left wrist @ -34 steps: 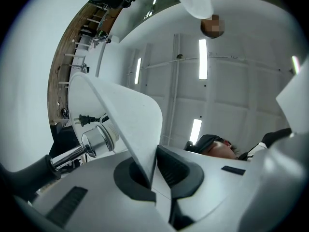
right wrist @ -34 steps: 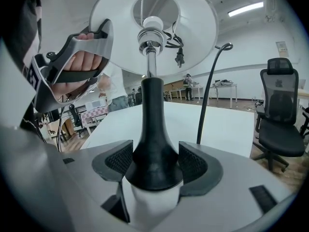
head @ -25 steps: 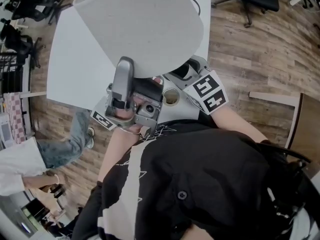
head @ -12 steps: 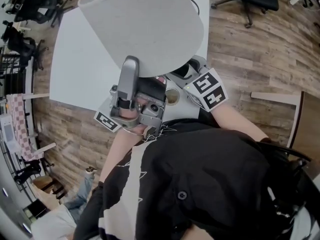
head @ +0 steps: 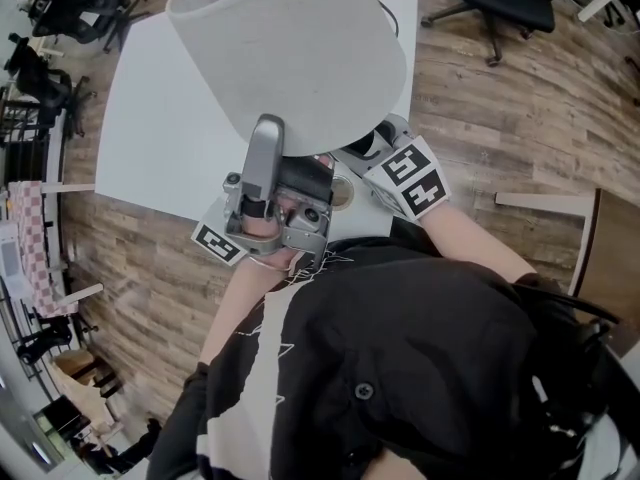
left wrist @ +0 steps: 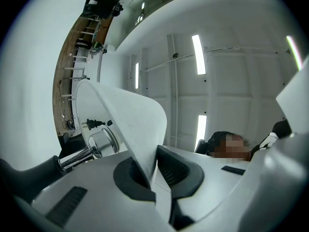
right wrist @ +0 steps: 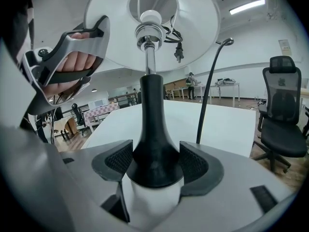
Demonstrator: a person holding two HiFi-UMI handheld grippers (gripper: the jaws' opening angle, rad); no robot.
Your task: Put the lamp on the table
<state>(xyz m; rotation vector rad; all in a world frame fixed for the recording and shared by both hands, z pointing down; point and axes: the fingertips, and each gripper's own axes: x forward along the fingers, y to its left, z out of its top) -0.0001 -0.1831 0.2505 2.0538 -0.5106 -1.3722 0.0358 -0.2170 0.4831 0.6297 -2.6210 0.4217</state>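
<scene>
Table (head: pixel 150 138) partly behind lampshade (head: pixel 300 58); left gripper (left wrist: pixel 152 170) tight on it, right gripper (right wrist: pixel 155 162) on base (right wrist: pixel 152 129).

A: Your lampshade (head: pixel 290 58) reads matt, finely woven cloth?
B: Yes. You have a polished metal stem (right wrist: pixel 150 62), glossy black base (right wrist: pixel 153 151), smooth matt white table (head: pixel 160 128), grained wood floor (head: pixel 500 98).

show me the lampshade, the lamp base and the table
lampshade (head: pixel 300 58), head view, outer side of the shade
lamp base (right wrist: pixel 153 151), right gripper view, flared black part
table (head: pixel 160 138), head view, bare white top
</scene>
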